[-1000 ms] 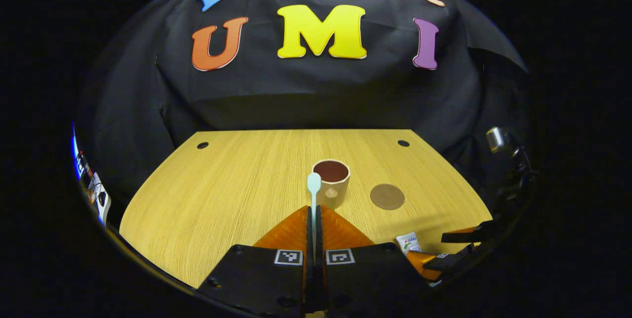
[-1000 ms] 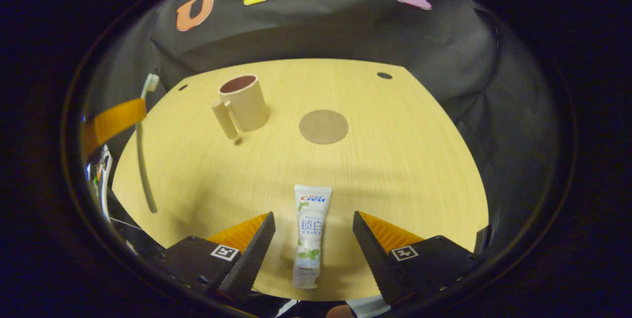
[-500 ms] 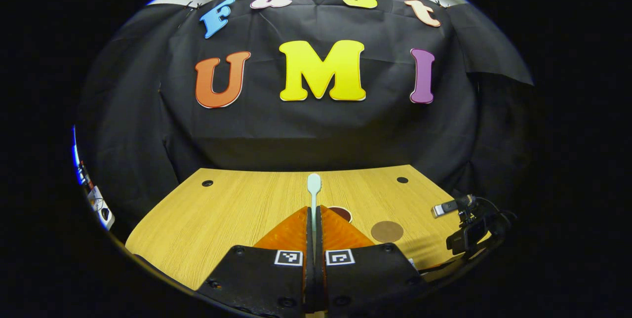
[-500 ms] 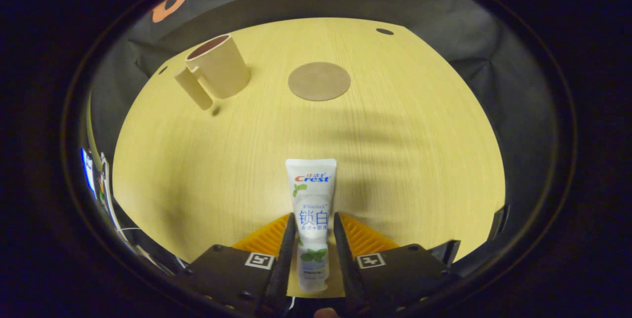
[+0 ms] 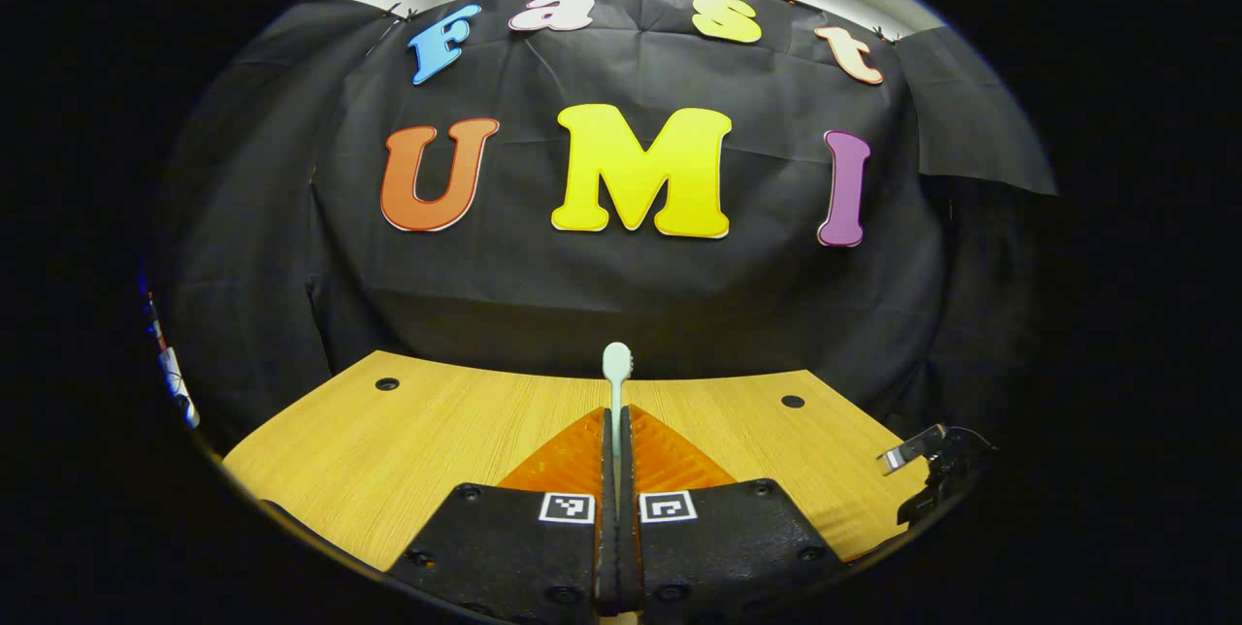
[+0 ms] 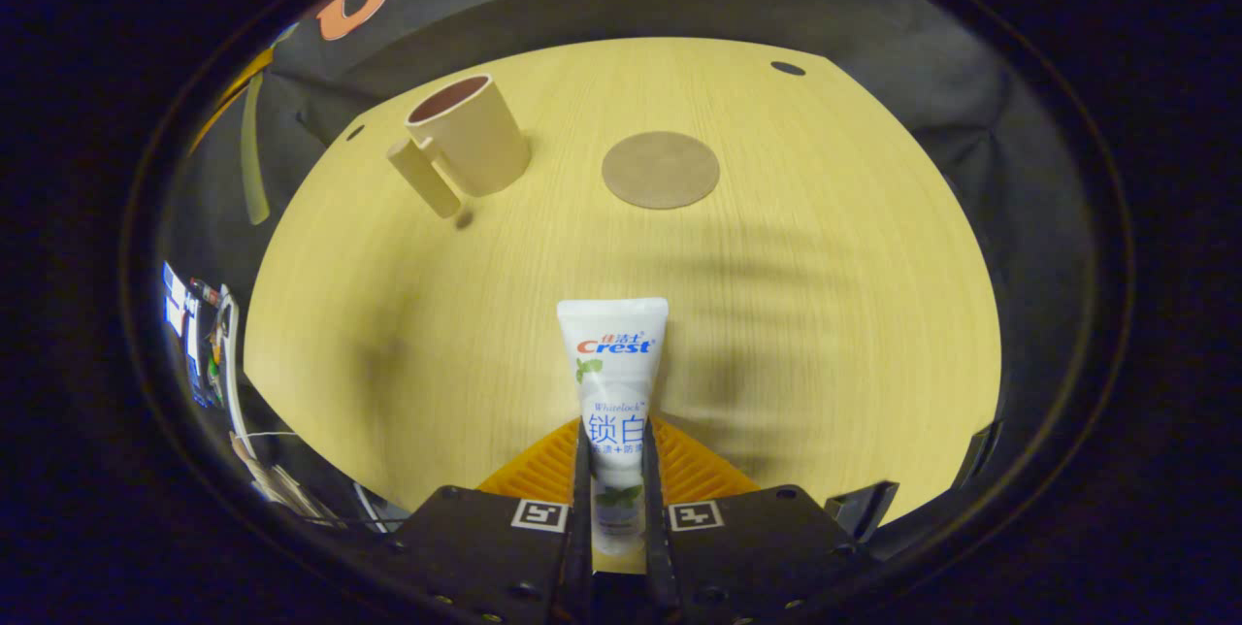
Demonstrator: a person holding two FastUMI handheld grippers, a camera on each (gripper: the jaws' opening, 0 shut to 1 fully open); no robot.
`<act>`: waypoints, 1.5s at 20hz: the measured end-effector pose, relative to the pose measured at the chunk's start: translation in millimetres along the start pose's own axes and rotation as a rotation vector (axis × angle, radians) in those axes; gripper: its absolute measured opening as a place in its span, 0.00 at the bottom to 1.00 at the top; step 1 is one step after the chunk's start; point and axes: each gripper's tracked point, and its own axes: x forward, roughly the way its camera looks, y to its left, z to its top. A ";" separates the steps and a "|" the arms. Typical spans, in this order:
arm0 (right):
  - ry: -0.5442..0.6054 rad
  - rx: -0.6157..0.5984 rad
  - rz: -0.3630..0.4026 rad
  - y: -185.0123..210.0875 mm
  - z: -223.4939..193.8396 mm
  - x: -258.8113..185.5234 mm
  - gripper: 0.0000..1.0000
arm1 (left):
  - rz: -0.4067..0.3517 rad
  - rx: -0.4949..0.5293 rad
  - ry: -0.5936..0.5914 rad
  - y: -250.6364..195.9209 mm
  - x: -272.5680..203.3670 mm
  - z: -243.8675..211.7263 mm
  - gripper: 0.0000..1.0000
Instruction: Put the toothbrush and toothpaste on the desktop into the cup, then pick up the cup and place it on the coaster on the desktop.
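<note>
The wooden worktop (image 6: 825,314) fills the right gripper view, pale and round-cornered, with small dark holes near its far edge. On its far left part stands the cup (image 6: 471,148), upright, beige outside and dark brownish inside, with a block-shaped handle pointing toward the camera; nothing can be seen inside it. Just to its right, apart from it, the round brown coaster (image 6: 661,170) lies flat and bare. Nearer the camera the toothpaste (image 6: 614,382), a white tube, points its flat crimped end toward the cup and coaster, with the right tongs (image 6: 613,470) pinching its lower body from both sides. In the left gripper view the left tongs (image 5: 616,450) are pressed together on the toothbrush (image 5: 616,373), whose pale head sticks out above the fingertips, over the worktop's far edge.
</note>
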 end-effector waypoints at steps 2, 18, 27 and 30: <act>-0.030 0.008 0.019 -3.3 1.9 -6.4 0.12 | -0.007 -0.018 -0.024 -1.2 15.1 4.7 0.03; -0.189 0.002 0.066 -11.1 22.0 -73.0 0.12 | -0.035 -0.076 -0.049 -19.5 110.9 -14.2 0.05; -0.226 -0.002 0.070 -10.0 25.5 -76.5 0.13 | -0.071 -0.038 -0.012 -28.8 95.1 -28.4 0.06; -0.244 -0.015 0.089 -10.4 25.8 -76.9 0.12 | -0.058 -0.018 -0.014 -21.5 83.2 -26.7 0.69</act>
